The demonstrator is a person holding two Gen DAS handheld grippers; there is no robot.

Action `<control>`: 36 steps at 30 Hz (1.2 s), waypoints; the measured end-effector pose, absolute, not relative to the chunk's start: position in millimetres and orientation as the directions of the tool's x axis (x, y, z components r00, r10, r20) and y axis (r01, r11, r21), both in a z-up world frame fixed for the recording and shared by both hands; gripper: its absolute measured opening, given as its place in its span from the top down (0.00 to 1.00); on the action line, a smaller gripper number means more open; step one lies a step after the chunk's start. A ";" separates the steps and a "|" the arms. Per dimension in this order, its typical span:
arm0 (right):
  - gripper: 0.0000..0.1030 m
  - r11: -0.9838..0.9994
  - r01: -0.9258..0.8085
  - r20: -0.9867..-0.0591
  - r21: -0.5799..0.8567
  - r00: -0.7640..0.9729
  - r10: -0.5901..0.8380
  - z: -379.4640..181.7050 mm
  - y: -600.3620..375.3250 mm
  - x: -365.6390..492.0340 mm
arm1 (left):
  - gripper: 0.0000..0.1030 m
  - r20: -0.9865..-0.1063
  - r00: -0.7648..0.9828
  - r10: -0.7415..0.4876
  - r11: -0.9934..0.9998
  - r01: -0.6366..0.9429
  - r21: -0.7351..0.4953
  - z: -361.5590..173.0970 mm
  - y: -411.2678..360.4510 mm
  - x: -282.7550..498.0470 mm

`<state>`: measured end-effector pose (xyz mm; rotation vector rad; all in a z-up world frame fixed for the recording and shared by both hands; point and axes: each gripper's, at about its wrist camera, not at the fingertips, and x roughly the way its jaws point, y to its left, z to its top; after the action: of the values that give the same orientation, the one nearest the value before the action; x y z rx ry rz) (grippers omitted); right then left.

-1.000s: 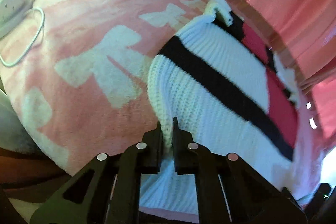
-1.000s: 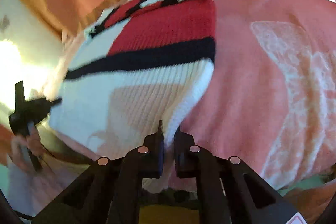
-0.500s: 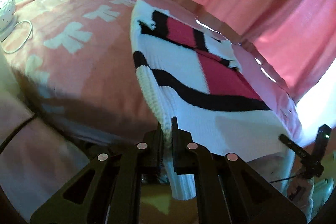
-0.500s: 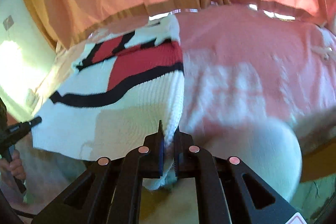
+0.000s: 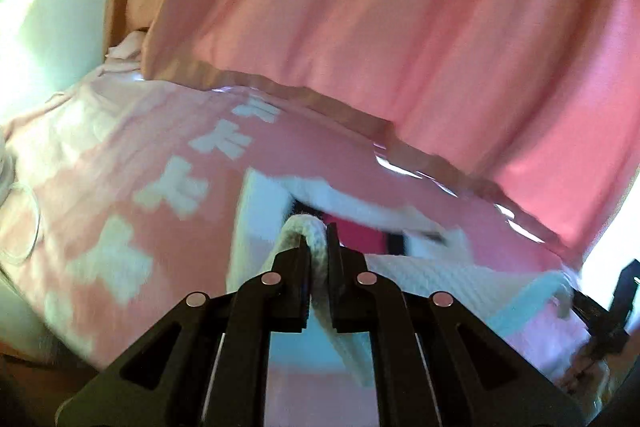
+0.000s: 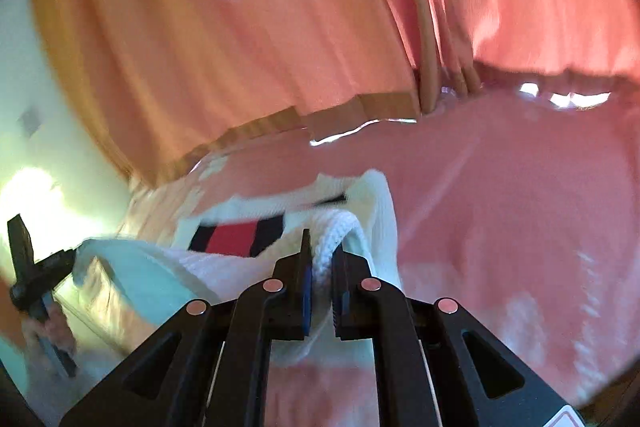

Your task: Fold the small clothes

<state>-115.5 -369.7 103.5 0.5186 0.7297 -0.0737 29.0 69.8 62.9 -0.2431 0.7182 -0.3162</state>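
Left gripper (image 5: 318, 247): closed on a white ribbed edge of the sweater, the knit pinched between both pads.
Right gripper (image 6: 320, 255): closed on another white ribbed edge of the same garment.
Sweater (image 5: 452, 279): one, white knit with black and red bands; its held edge was raised off the bed while the far part lay on the blanket, so the cloth sagged between the two grips.
Blanket (image 5: 120, 155): one, pink with pale bow shapes, covering the bed under the garment.
Far edge: the curtain (image 5: 360, 27) hung just behind the bed, its hem touching the bed's far border.
Left side: a wide bare stretch of blanket lay beside the sweater, out to a white cord (image 5: 28, 227) near the bed's edge.
Right side (image 6: 520, 207): blanket lay open beside the sweater.
Near edge: the blanket dropped away below the grippers.
Count: two grippers, one sweater, one blanket, one cord loop.
Sharpness: both views were blurred.
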 end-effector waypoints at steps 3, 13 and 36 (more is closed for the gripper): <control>0.89 0.866 0.300 -0.725 0.400 0.682 0.099 53.1 -383.1 -33.7 | 0.92 -0.659 0.696 -0.285 0.952 0.123 -0.282 30.1 48.4 96.4; 0.43 0.851 0.353 -0.689 0.389 0.724 0.015 35.6 -412.0 -8.2 | 0.44 -0.700 0.673 -0.239 0.951 0.015 -0.310 3.2 53.1 158.1; 0.54 0.927 0.295 -0.849 0.230 0.527 0.042 15.6 -397.1 -2.2 | 0.30 -0.790 0.588 -0.173 0.982 0.169 -0.089 -23.6 14.0 131.6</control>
<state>-2.2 -397.1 15.6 0.3692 1.0101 -0.1554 131.6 14.0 -23.6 -0.0049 0.9206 -0.1988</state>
